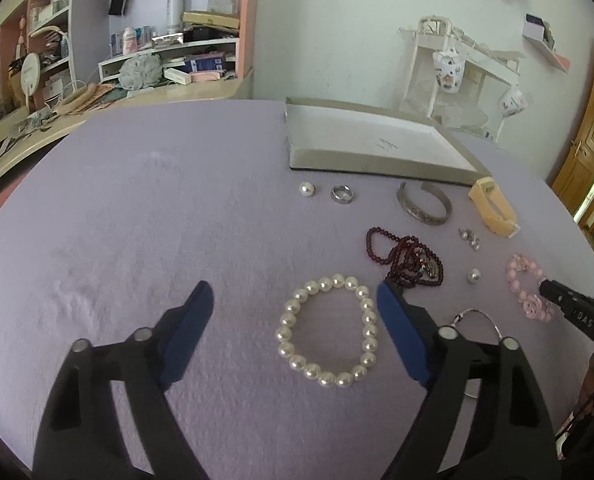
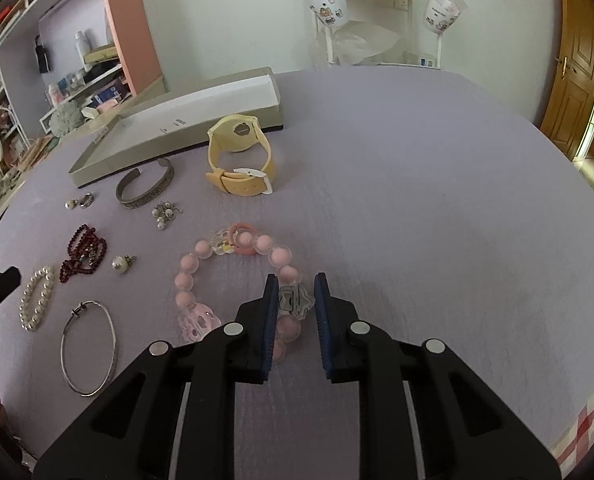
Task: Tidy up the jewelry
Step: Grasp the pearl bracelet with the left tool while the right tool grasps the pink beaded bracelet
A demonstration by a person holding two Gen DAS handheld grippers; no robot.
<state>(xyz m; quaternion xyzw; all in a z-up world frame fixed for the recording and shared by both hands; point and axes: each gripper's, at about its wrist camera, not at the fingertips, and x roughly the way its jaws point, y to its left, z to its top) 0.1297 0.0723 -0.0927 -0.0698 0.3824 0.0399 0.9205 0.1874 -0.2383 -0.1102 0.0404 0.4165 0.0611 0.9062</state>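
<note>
The right tool [image 2: 295, 292], narrowly parted around the pink bracelet [image 2: 201, 256] near the box [image 2: 97, 160], must clamp; the left tool [image 1: 293, 300] gapes wide.

The only letters that come through are "DAS", in pale print on the black body of the right gripper [image 1: 547, 289] at four o'clock in the left wrist view (anything before them is cut off). A small dark mark inside the open box [image 1: 377, 160], at one o'clock, stays too blurred to read.
</note>
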